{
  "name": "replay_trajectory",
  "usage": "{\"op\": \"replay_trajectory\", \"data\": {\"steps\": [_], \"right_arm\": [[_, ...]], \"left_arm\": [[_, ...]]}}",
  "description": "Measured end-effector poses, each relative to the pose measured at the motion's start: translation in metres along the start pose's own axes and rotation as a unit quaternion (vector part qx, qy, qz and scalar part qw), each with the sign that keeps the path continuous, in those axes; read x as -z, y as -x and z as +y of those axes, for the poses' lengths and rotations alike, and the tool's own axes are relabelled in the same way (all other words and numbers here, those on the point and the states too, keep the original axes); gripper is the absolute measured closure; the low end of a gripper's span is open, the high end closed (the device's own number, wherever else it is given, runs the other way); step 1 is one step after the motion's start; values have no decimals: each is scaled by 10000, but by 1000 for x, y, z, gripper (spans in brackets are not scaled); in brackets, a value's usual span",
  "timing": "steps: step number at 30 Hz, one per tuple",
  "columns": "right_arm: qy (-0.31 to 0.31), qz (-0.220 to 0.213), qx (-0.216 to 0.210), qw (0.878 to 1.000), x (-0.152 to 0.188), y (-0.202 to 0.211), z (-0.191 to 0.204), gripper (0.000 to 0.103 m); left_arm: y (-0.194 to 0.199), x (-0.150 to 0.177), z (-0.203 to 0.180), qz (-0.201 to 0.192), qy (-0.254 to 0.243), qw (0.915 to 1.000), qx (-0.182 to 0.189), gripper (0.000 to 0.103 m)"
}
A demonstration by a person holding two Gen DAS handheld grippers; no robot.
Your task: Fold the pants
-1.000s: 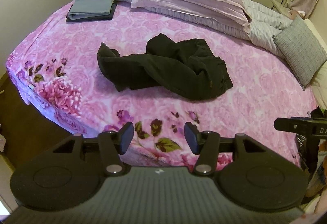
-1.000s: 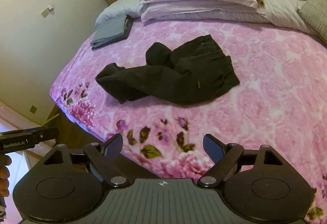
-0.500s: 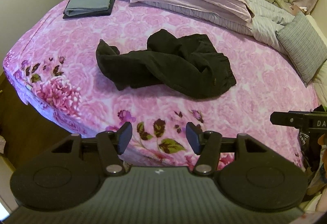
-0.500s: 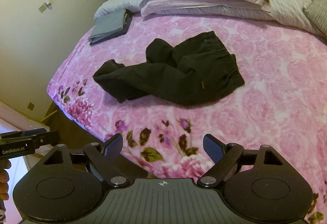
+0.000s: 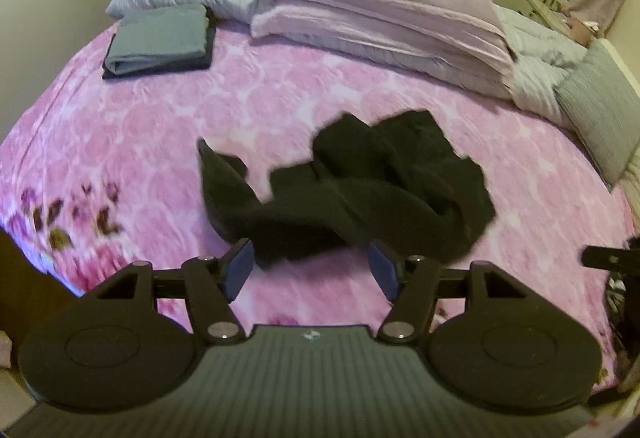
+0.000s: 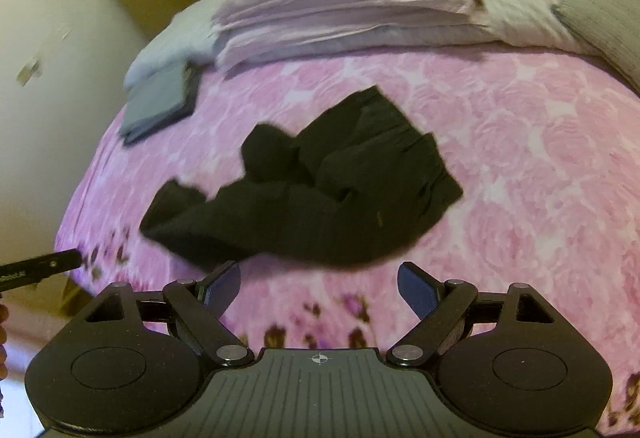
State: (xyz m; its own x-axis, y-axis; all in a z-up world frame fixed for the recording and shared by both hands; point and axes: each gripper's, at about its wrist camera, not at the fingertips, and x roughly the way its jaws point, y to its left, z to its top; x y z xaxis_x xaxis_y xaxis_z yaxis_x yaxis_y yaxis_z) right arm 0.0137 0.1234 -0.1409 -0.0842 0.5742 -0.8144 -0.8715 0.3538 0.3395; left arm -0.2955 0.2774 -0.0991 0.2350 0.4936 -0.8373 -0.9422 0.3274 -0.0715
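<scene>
The black pants (image 5: 352, 194) lie crumpled mid-bed, toward the bed's (image 5: 120, 142) near edge, so the left tool (image 5: 312, 266), its jaws just widening and empty, and the right tool (image 6: 320, 286), wide and empty, approach to spread them.

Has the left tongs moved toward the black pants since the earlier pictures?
Yes. In the left wrist view the left tongs now sits at the near edge of the black pants, closer in over the pink bedspread; its jaws have just been opening, nothing between them.
</scene>
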Motion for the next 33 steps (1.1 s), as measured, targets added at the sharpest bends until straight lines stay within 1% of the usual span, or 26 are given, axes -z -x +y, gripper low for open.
{"op": "replay_trajectory", "data": {"steps": [2, 5, 9, 11, 13, 15, 19, 23, 27, 30, 33], "right_arm": [[-299, -116, 151, 9994, -10, -7, 0, 20], [-781, -280, 348, 9959, -20, -16, -5, 20], [-1368, -465, 546, 9880, -23, -23, -13, 20], [-1602, -563, 617, 9835, -19, -28, -18, 20], [-1825, -611, 677, 9790, -14, -32, -24, 20], [-1996, -612, 664, 9757, -9, -38, -30, 20], [-2408, -585, 604, 9669, -3, -52, -49, 20], [-2716, -694, 505, 9586, 0, -68, -68, 20], [-3121, -654, 381, 9470, 0, -92, -97, 20], [-3444, -645, 327, 9360, 1, -112, -121, 20], [-3690, -591, 266, 9272, 3, -135, -142, 20]], "left_arm": [[-18, -20, 26, 31, 1, 10000, -62, 43], [-47, -44, 63, 162, 22, 9998, -59, 43], [-91, -68, 98, 410, 13, 9992, -17, 43], [-113, -74, 111, 552, 72, 9984, 32, 43], [-134, -77, 123, 697, 159, 9973, 143, 43], [-153, -78, 132, 847, 332, 9957, 157, 43], [-180, -78, 147, 934, 684, 9925, 388, 43], [-200, -78, 157, 973, 1012, 9891, 435, 41], [-220, -77, 166, 1043, 1373, 9839, 478, 34], [-245, -76, 172, 1122, 1594, 9794, 530, 33], [-277, -74, 175, 1240, 1666, 9772, 447, 33]]}}
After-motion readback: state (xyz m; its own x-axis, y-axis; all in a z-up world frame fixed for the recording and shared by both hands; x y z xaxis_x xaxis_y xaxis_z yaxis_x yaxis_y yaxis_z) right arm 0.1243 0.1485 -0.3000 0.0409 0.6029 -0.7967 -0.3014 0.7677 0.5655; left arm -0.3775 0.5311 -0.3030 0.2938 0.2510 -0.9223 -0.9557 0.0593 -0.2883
